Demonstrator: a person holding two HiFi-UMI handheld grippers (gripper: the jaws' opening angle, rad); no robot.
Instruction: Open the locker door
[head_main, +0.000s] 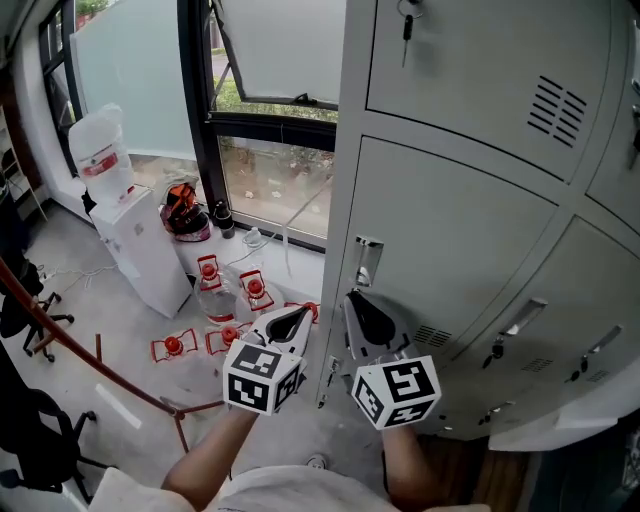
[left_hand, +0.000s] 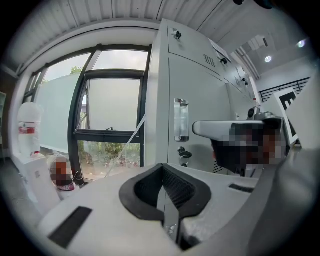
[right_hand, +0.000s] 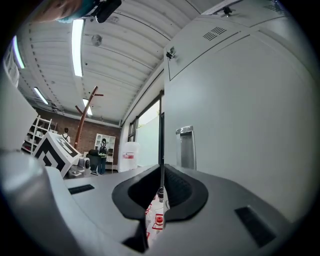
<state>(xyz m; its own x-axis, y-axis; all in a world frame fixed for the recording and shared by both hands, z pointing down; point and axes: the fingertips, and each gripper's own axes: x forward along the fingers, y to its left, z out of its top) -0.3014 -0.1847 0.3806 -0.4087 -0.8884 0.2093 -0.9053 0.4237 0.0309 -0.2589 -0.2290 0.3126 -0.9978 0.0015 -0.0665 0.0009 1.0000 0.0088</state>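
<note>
The grey locker door (head_main: 450, 250) is closed, with a chrome recessed handle (head_main: 366, 262) near its left edge. That handle (left_hand: 181, 120) also shows in the left gripper view, above a key lock (left_hand: 184, 152), and the handle (right_hand: 186, 147) appears in the right gripper view too. My right gripper (head_main: 362, 305) is shut and empty, its tips just below the handle. My left gripper (head_main: 292, 322) is beside it on the left, also shut with nothing in it. In each gripper view the jaws meet: left gripper (left_hand: 162, 192), right gripper (right_hand: 161, 187).
Another locker door (head_main: 480, 60) with a key in it sits above, and more doors stand to the right. A white water dispenser (head_main: 135, 245) and several red-capped bottles (head_main: 225, 290) stand on the floor at left, below the window (head_main: 270, 180). An office chair (head_main: 30, 315) is at far left.
</note>
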